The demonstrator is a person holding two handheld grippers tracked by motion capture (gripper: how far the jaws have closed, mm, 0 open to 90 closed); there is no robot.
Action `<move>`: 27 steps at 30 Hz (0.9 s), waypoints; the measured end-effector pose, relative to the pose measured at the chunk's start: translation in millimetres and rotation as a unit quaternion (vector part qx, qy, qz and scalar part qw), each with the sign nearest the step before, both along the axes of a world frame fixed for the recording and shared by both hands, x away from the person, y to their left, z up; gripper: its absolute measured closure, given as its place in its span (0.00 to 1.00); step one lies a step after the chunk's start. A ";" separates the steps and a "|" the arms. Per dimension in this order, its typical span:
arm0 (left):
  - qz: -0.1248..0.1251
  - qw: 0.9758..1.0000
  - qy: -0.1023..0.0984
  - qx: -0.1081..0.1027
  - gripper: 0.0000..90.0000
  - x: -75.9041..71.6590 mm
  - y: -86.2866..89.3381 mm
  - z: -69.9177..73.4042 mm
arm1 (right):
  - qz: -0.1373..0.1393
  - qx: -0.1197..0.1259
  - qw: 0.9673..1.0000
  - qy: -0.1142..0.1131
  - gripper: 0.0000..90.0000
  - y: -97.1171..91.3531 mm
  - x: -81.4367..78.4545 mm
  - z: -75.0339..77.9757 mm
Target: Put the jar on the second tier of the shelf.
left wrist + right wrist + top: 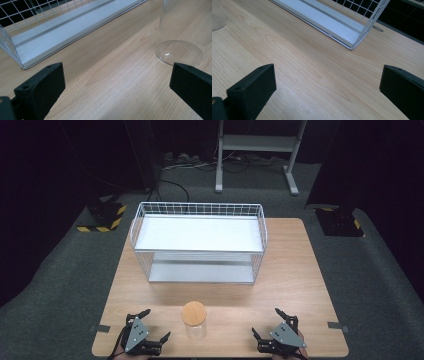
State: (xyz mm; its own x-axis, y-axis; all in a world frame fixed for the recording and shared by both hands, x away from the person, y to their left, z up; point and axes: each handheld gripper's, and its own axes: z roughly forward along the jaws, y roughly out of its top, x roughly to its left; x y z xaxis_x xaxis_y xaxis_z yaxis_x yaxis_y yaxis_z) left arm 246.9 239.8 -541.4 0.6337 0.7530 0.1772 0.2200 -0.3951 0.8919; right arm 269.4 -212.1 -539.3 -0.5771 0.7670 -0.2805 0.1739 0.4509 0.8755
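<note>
High view: a clear glass jar [194, 320] with a wooden lid stands near the bench's [300, 285] front edge, between left gripper [151, 326] and right gripper [266, 323], before the wire shelf rack [197, 241]. Gripper views: both jaws are spread wide, empty; the jar's wall should be approached level, below the lid.

A clear glass jar with a round wooden lid [194, 319] stands on the light wooden table [290, 270], before the white two-tier wire shelf rack [198, 242], between the left gripper [150, 326] and right gripper [270, 322].
</note>
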 end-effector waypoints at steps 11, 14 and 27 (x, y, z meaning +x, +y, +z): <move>0.022 0.999 0.005 -0.034 0.00 0.0 7.4 0.6 | -0.002 0.003 1.000 0.002 0.00 -0.3 0.6 0.1; 0.022 0.999 0.007 -0.033 0.00 -1.3 7.2 1.4 | -0.003 0.004 1.000 0.001 0.00 -0.7 0.6 0.2; 0.022 0.998 0.000 -0.056 0.00 -11.6 15.8 14.5 | -0.001 0.002 1.000 0.001 0.00 -0.2 0.4 0.1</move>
State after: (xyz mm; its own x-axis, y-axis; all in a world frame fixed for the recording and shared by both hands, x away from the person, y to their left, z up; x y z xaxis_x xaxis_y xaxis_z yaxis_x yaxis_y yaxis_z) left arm 235.4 255.6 -526.9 0.6000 0.7948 0.0910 0.2338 -0.2830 0.9302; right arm 269.8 -212.3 -539.2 -0.5761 0.7692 -0.2765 0.1773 0.4477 0.8764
